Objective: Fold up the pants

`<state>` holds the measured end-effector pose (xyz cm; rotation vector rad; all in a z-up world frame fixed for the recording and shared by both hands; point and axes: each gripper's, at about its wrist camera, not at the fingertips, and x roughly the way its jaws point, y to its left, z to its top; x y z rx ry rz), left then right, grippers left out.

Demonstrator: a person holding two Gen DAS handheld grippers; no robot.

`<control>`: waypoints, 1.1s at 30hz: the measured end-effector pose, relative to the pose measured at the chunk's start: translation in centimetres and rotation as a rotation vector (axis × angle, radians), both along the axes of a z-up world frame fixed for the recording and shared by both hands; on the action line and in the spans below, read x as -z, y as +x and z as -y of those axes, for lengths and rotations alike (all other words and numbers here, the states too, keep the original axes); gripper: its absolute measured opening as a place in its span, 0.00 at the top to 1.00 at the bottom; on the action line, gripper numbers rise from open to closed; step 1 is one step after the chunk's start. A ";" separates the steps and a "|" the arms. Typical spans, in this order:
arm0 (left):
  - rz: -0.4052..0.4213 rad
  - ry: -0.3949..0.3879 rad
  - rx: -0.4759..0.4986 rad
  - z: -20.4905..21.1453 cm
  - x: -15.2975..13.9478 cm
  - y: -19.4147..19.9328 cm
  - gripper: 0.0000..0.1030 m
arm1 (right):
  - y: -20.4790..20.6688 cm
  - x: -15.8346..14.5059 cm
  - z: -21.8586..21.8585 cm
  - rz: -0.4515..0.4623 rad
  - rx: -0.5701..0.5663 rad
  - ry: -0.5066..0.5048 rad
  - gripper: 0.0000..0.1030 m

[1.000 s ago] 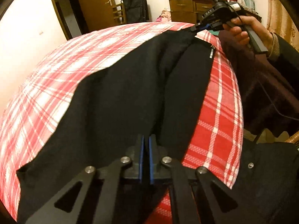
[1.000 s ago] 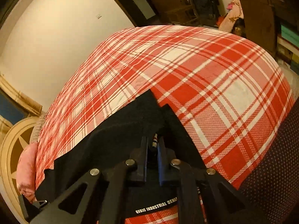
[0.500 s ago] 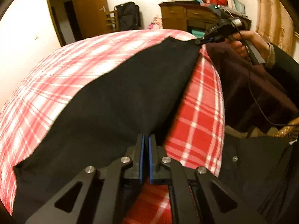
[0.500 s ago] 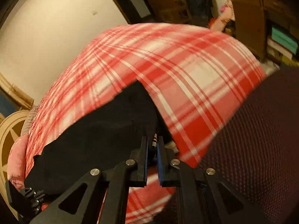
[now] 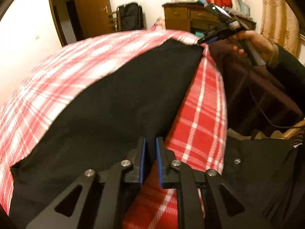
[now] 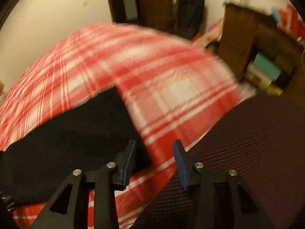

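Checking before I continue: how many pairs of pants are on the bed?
1: black pants spread on the plaid bedspread, between both grippers. Others may be outside the view.

Left gripper (image 5: 151, 152): jaws a narrow gap apart, blue pads facing each other over the near edge of the black pants (image 5: 114, 114); whether cloth sits between them cannot be told.
Right gripper (image 6: 154, 160): jaws spread wide, nothing between the pads, at the near corner of the pants; view blurred.
Right hand (image 5: 255, 42): wrapped around the right gripper's handle, beyond the far end of the pants, dark sleeve at the wrist.
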<state>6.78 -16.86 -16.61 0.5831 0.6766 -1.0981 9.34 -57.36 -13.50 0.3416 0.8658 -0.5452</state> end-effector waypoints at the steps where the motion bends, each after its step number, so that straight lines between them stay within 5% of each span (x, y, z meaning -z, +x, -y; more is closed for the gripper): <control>1: 0.014 -0.015 -0.007 -0.6 -0.4 -0.1 0.72 | 0.0 -0.7 -0.3 0.032 -0.018 -0.004 0.59; 3: 0.039 -0.055 -0.026 -1.9 -1.3 -0.4 0.53 | 0.4 -2.0 -1.6 0.113 -0.121 0.038 0.59; 5: 0.059 -0.078 -0.067 -3.2 -2.0 0.0 0.49 | 1.7 -1.9 -2.8 0.133 -0.214 0.102 0.59; 10: 0.087 -0.073 -0.243 -7.2 -2.4 2.5 0.48 | 4.7 3.4 -3.0 -0.044 -0.211 0.247 0.59; 16: 0.164 -0.039 -0.543 -19.0 -3.6 5.3 0.34 | 3.8 2.0 -5.1 -0.118 -0.223 0.099 0.59; 23: 0.256 0.058 -0.993 -34.0 -3.4 7.2 0.34 | 10.4 -2.6 -14.7 0.043 -0.510 0.113 0.59; 26: 0.158 -0.045 -1.092 -38.8 -2.9 7.8 0.34 | 14.4 -2.5 -21.7 0.058 -0.698 0.181 0.59; 29: -0.011 -0.146 -1.093 -41.2 -0.8 8.9 0.34 | 17.6 -2.4 -29.3 0.071 -0.864 0.240 0.59; 33: -0.128 -0.235 -1.043 -40.8 1.2 9.4 0.34 | 21.7 -1.8 -39.5 0.045 -1.048 0.305 0.59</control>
